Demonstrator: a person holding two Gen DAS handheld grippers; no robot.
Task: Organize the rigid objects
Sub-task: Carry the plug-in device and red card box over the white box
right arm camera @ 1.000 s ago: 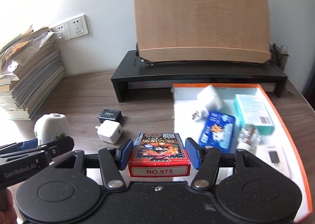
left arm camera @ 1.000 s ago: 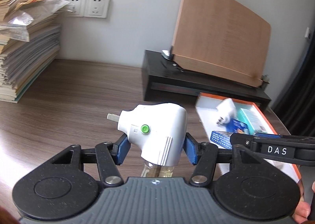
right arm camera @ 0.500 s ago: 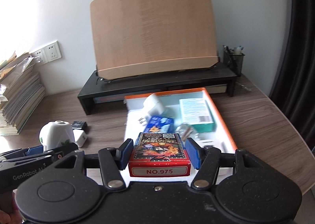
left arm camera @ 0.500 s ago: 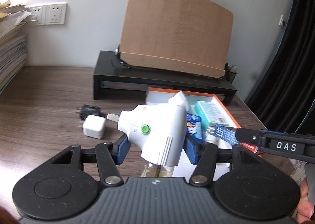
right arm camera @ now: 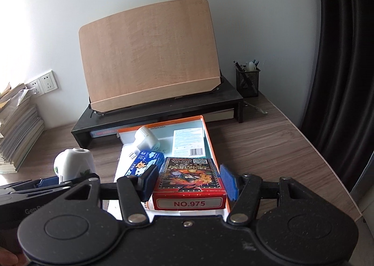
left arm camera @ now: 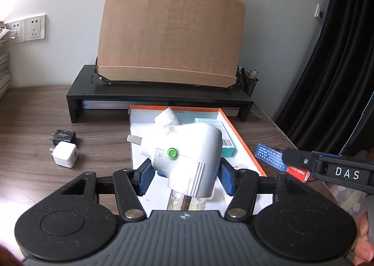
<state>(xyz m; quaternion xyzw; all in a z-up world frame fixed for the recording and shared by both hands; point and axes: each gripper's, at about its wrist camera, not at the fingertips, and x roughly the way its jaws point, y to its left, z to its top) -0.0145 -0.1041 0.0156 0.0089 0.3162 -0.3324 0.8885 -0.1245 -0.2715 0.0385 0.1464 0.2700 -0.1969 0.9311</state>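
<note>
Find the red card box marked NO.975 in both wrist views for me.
Left wrist: card box at right edge, end-on, in the right gripper.
Right wrist: bottom centre, between the blue pads.
Shared landmark: orange-rimmed tray.

Two white plug-in devices (left arm camera: 184, 156) and (left arm camera: 167, 116), two small chargers, one white (left arm camera: 64, 154) and one black (left arm camera: 62, 136), three printed boxes (right arm camera: 189, 180), and one orange-rimmed tray (right arm camera: 206, 133) are showing.
</note>
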